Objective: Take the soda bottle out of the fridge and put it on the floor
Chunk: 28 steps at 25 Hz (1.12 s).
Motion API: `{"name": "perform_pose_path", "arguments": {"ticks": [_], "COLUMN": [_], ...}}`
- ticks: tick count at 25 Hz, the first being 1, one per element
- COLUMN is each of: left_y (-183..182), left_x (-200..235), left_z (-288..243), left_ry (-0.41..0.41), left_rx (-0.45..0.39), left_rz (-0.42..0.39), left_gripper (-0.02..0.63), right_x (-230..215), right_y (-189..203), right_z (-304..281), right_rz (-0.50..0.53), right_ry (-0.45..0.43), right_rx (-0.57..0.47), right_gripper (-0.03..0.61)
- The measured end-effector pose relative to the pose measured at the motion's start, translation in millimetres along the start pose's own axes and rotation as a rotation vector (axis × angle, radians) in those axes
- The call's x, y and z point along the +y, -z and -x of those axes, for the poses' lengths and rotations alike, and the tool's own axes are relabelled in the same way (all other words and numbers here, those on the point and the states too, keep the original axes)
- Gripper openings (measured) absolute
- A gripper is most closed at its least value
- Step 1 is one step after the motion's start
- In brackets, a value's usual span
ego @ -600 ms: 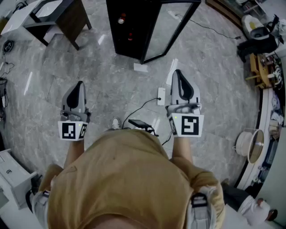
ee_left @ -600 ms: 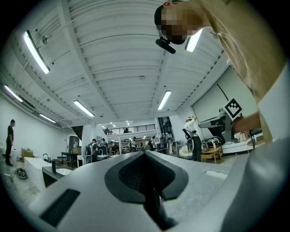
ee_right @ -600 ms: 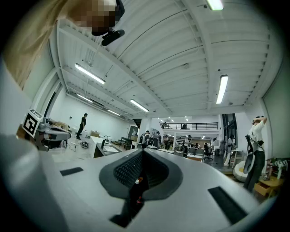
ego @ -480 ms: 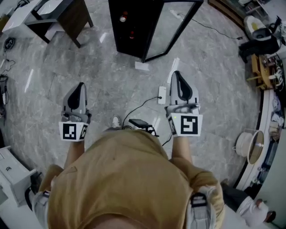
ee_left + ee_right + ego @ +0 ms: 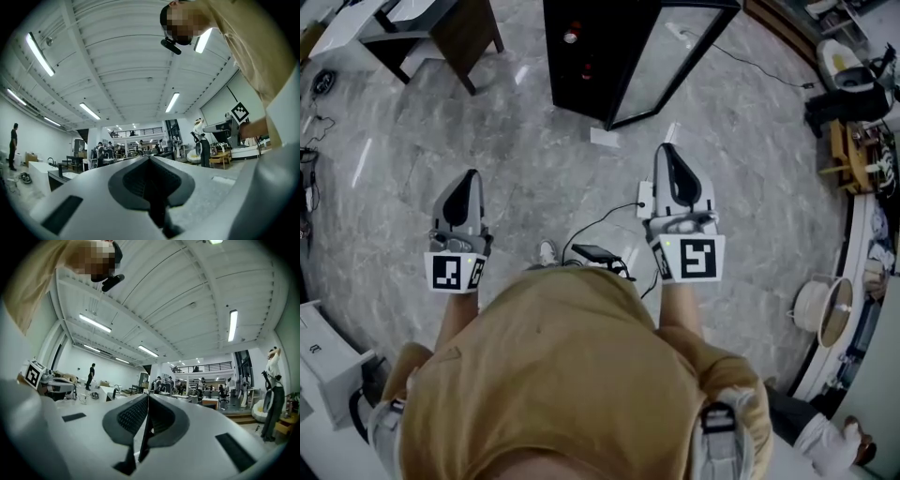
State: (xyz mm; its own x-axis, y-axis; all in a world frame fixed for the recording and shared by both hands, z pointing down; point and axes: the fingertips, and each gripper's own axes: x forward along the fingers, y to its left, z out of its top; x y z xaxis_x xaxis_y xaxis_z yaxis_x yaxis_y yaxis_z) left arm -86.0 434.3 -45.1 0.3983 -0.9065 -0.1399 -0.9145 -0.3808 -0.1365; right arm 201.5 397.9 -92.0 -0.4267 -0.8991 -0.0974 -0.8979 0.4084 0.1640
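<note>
Grey marbled stone floor point(image 5: 534, 150) fills my head view, with both tools held out above it, well short of the black cabinet fridge point(image 5: 614, 47), whose glass door point(image 5: 684, 47) stands open. My left gripper point(image 5: 470, 178) has its jaws pressed together with nothing between them, and my right gripper point(image 5: 667, 152) is closed and empty too. Inside the dark fridge I see a red-and-pale bottle top point(image 5: 571, 37); whether that is the soda bottle I cannot tell. A thin black cable point(image 5: 600, 223) lies on the floor between the grippers.
</note>
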Motion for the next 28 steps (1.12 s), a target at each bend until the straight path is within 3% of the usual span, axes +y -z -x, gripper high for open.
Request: {"name": "perform_pose_path", "arguments": {"ticks": [7,15,22,28], "left_y": [-5,23,21,45], "left_x": [33,74,57,66], "left_z": [-1,-10,-25,-42], "left_ry": [0.036,0.11,0.182,0.155], "left_rx": [-0.02,-0.017,-0.014,0.019], "left_rz": [0.007,0.068,0.071,0.07], "left_gripper": [0.002,0.002,0.002,0.002], "right_x": [29,68,61,50], "right_y": [-17,-16,-16,12], "right_z": [-23,-44,-43,-65], "right_rz": [0.045,0.074,0.06,0.036], "right_ry": [0.033,0.097,0.136,0.114], "right_rx": [0.003,0.036,0.051,0.061], "right_gripper": [0.002,0.002,0.002,0.002]}}
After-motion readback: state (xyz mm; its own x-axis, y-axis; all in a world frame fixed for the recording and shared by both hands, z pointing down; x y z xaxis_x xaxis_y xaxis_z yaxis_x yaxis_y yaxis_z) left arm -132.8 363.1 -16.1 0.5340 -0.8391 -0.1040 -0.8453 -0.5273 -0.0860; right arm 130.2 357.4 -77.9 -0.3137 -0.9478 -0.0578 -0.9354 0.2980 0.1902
